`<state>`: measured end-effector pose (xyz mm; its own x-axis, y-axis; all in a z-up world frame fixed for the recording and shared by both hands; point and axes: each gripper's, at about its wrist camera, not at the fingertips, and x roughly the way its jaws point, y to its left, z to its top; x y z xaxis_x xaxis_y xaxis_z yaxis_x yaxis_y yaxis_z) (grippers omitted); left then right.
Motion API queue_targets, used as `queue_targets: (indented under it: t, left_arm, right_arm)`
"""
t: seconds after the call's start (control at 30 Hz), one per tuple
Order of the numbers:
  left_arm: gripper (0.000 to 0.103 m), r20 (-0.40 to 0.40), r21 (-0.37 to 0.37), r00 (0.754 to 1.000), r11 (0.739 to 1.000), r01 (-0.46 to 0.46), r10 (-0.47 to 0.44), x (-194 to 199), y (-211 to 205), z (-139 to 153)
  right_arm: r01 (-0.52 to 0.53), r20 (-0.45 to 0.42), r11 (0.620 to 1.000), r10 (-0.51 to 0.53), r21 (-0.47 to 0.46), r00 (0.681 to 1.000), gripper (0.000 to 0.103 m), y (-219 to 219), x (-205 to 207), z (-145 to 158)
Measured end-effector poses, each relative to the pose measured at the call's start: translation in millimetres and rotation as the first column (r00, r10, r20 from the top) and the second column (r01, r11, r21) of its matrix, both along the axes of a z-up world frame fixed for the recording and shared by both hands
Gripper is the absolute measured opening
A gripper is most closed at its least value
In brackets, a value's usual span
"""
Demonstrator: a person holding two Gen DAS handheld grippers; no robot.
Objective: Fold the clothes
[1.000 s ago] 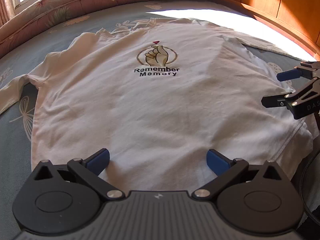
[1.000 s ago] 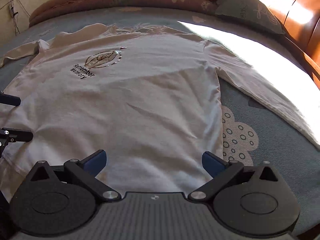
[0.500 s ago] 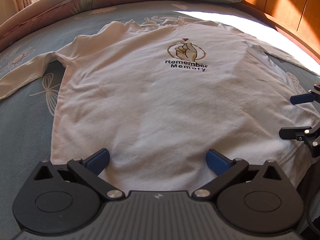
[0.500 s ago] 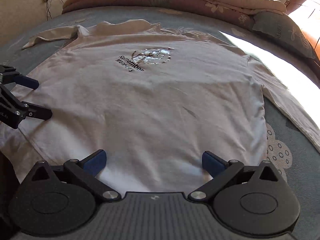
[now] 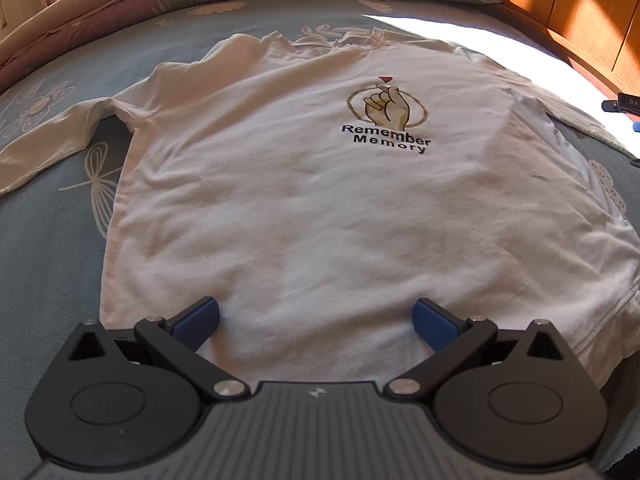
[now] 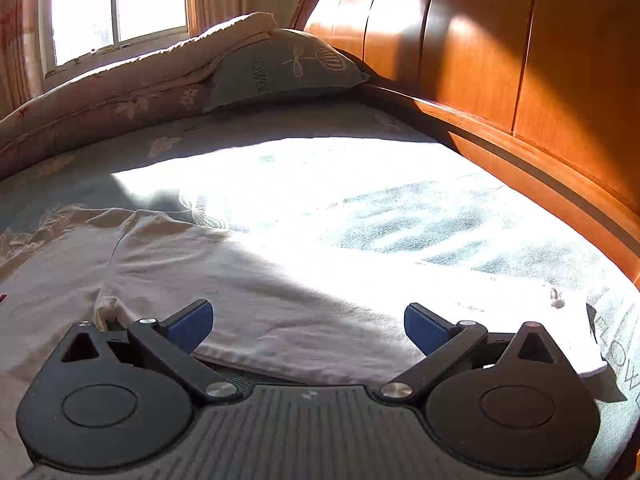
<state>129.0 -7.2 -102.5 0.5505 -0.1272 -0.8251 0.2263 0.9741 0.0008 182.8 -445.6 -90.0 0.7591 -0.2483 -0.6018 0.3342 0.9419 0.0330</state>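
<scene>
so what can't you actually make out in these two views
- Shirt hem: in the left wrist view the left gripper body covers the bottom edge.
- End of the left sleeve: cut off by the left wrist frame edge.
- Right sleeve: in the right wrist view sun glare washes out its far part and cuff.
- Right gripper: only a sliver shows at the left wrist view's right edge.

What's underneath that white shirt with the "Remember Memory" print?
The white long-sleeved shirt lies flat on a blue-grey bedsheet with pale butterfly and flower patterns, which shows around its edges. Whatever lies directly under the shirt is covered.
</scene>
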Motion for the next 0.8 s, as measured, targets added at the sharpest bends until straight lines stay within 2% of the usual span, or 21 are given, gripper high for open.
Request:
queue_targets:
  t: [0.1,0.2,0.23,0.33,0.43,0.5,0.57,0.7,0.73,0.8]
  left_arm:
    - [0.102,-0.005,0.009,1.000,1.000,-0.006,0.006,2.0,-1.6,-0.5]
    - [0.102,-0.010,0.017,1.000,1.000,-0.007,0.007,4.4,-2.7,-1.0]
    - [0.102,-0.012,0.018,1.000,1.000,-0.007,0.007,5.1,-3.1,-1.0]
    - [0.102,-0.014,0.020,1.000,1.000,-0.007,0.008,7.2,-3.3,-0.9]
    - [0.102,-0.018,0.022,1.000,1.000,-0.006,0.006,10.4,-4.2,-1.0]
    - [0.102,-0.017,0.020,1.000,1.000,-0.011,0.011,11.6,-4.6,-1.1]
    - [0.102,-0.014,0.017,1.000,1.000,-0.018,0.018,12.3,-4.3,-1.7]
    - [0.102,-0.007,0.013,1.000,1.000,-0.015,0.015,10.5,-3.2,-2.1]
    - [0.102,-0.005,0.011,1.000,1.000,-0.014,0.014,10.0,-2.7,-2.2]
    - [0.102,-0.005,0.013,1.000,1.000,-0.007,0.008,10.2,-2.8,-2.0]
  right_arm:
    - [0.097,-0.059,0.995,-0.099,-0.035,0.993,0.103,-23.2,20.9,-18.7]
    - [0.159,-0.127,0.987,-0.162,-0.031,0.979,0.103,-30.5,18.1,-42.2]
    - [0.165,-0.092,0.986,-0.167,-0.025,0.982,0.103,-28.9,8.1,-44.4]
    - [0.150,-0.093,0.987,-0.155,-0.054,0.984,0.103,-16.1,-12.9,-45.7]
    - [0.129,-0.136,0.991,-0.132,-0.030,0.982,0.103,-15.0,-10.5,-33.7]
    - [0.127,-0.112,0.992,-0.125,0.014,0.986,0.103,-18.6,-0.5,-23.9]
    - [0.132,-0.085,0.991,-0.130,0.014,0.988,0.103,-17.4,12.1,-19.2]
    - [0.122,-0.140,0.991,-0.114,0.050,0.984,0.103,-8.5,38.5,-34.7]
    - [0.124,-0.120,0.992,-0.121,0.013,0.985,0.103,-0.9,33.8,-36.5]
    - [0.106,-0.115,0.994,-0.102,0.029,0.988,0.103,5.1,21.6,-36.4]
